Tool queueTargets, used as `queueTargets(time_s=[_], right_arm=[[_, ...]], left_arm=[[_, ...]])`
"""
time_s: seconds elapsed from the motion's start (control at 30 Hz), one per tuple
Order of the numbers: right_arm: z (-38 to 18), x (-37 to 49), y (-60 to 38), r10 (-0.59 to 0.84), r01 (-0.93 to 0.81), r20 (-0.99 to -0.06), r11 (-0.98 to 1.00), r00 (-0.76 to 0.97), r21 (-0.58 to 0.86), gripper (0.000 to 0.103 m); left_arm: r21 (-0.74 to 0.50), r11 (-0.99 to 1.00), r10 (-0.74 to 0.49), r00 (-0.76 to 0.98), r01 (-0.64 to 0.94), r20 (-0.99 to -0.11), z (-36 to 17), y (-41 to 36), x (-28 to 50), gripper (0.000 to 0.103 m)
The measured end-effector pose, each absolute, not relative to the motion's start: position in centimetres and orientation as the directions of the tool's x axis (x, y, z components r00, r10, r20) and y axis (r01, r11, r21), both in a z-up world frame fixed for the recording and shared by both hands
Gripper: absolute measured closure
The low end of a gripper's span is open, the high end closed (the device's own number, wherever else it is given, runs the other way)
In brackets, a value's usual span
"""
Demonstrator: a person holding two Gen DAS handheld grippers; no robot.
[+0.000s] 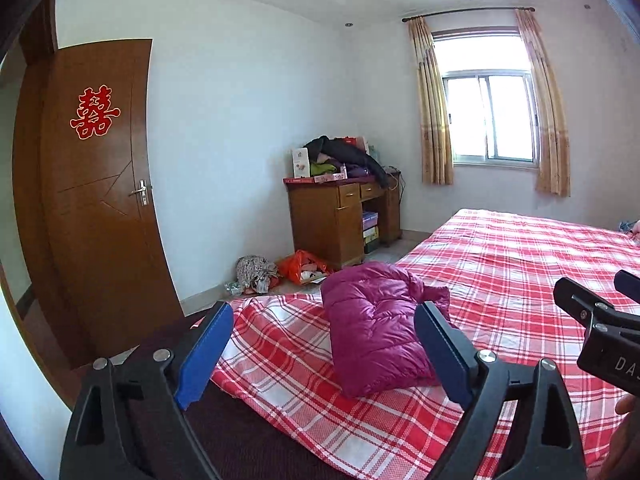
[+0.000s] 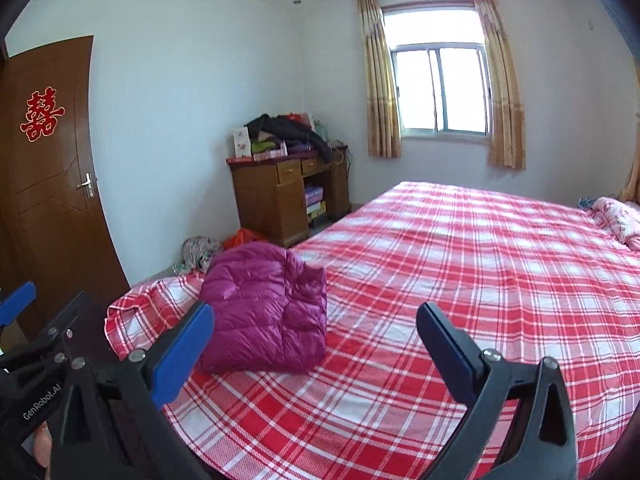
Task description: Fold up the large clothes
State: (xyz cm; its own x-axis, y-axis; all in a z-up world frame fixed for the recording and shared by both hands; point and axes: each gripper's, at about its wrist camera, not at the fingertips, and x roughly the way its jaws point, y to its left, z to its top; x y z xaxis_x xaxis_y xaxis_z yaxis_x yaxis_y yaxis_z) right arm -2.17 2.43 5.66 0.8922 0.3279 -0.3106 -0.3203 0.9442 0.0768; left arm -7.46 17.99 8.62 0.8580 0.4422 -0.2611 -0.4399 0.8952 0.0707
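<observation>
A magenta puffer jacket (image 1: 374,326) lies folded into a compact bundle on the red plaid bed sheet (image 1: 520,280), near the bed's left corner. It also shows in the right wrist view (image 2: 268,304). My left gripper (image 1: 324,328) is open and empty, held above the bed's near edge with the jacket between and beyond its blue pads. My right gripper (image 2: 316,328) is open and empty, to the right of the jacket and above the sheet (image 2: 460,264). The right gripper's body shows at the right edge of the left wrist view (image 1: 600,320).
A brown door (image 1: 100,200) stands at the left. A wooden desk (image 1: 340,216) piled with clothes is against the far wall, with bags and cloth on the floor (image 1: 280,268) beside it. A curtained window (image 1: 488,116) is behind the bed. A pink pillow (image 2: 620,220) lies at the far right.
</observation>
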Motion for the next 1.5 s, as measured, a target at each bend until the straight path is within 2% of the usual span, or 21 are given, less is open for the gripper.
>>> queueTargets(time_s=[0.23,0.37,0.47,0.6,1.0,1.5], right_arm=[[8.7,-3.0,3.0,0.361,-0.353,-0.139,0.932,0.922,0.083,0.000],[8.3,-2.9,3.4,0.364,-0.352,-0.122,0.929,0.923,0.111,0.000],[7.2,-3.2,3.3,0.372,-0.358,-0.111,0.925,0.922,0.128,0.000],[6.7,-3.1,3.0,0.359,-0.344,-0.130,0.931,0.924,0.123,0.000],[5.7,-2.2,1.9,0.324,-0.297,-0.194,0.942,0.926,0.154,0.000],[5.8,-2.1,1.7,0.323,-0.296,-0.198,0.942,0.925,0.156,0.000]], left_arm=[[0.026,0.888,0.456,0.872,-0.459,-0.175,10.9,17.7,-8.2,0.008],[-0.009,0.881,0.466,0.869,-0.474,-0.165,11.1,17.9,-8.8,0.006],[0.014,0.878,0.475,0.864,-0.479,-0.167,10.7,17.8,-8.5,0.006],[0.057,0.873,0.486,0.856,-0.484,-0.175,10.3,17.1,-7.9,0.006],[0.076,0.898,0.440,0.871,-0.434,-0.219,9.2,15.9,-7.2,0.006],[0.043,0.898,0.436,0.873,-0.437,-0.217,9.2,16.6,-7.5,0.006]])
